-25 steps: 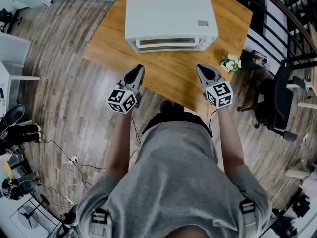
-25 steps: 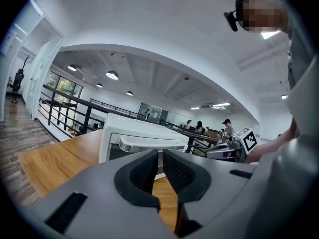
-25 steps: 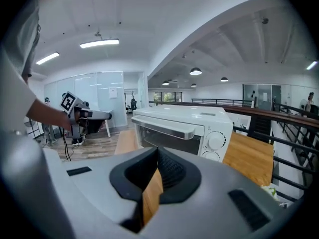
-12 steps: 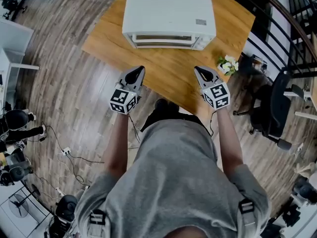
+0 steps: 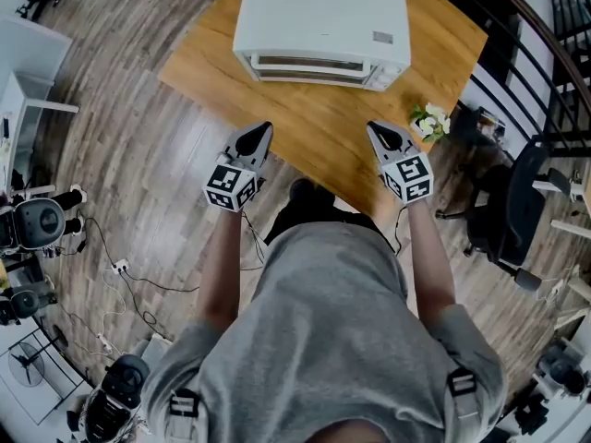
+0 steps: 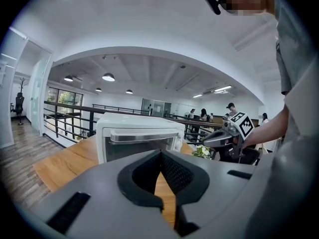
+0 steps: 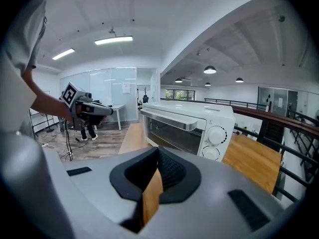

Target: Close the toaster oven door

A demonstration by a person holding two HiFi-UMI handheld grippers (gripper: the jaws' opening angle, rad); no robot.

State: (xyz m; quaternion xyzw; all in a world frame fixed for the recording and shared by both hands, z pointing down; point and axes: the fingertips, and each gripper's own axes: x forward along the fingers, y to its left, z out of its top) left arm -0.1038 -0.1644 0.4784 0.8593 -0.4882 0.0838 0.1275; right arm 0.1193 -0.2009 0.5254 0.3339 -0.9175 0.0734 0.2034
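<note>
Jaws on both your grippers are pressed together, nothing pinched. Your left gripper has its tips meeting, with only bare wood showing past them. Your right gripper is the same, tips touching and empty

Oven is white and sits on the table, at the side away from you, front turned your way. Its door looks up against the oven body, handle bar along the door's top edge, glass dark. Two knobs are stacked on the oven front, to the right of the door

Both your grippers hang on the near side of the oven, well apart from it, touching neither door nor handle. Left one is off the oven's front-left corner, over the table's near edge. Right one is off the front-right corner, also by the near edge. Both point at the oven and sit roughly level with each other

Flowers are small and white, and stand to the right of the oven's front, just beyond your right gripper at the table's corner. Chair is black, on the floor further right of the oven, off the table

Cables lie on the floor well to the oven's near left, behind your left arm
</note>
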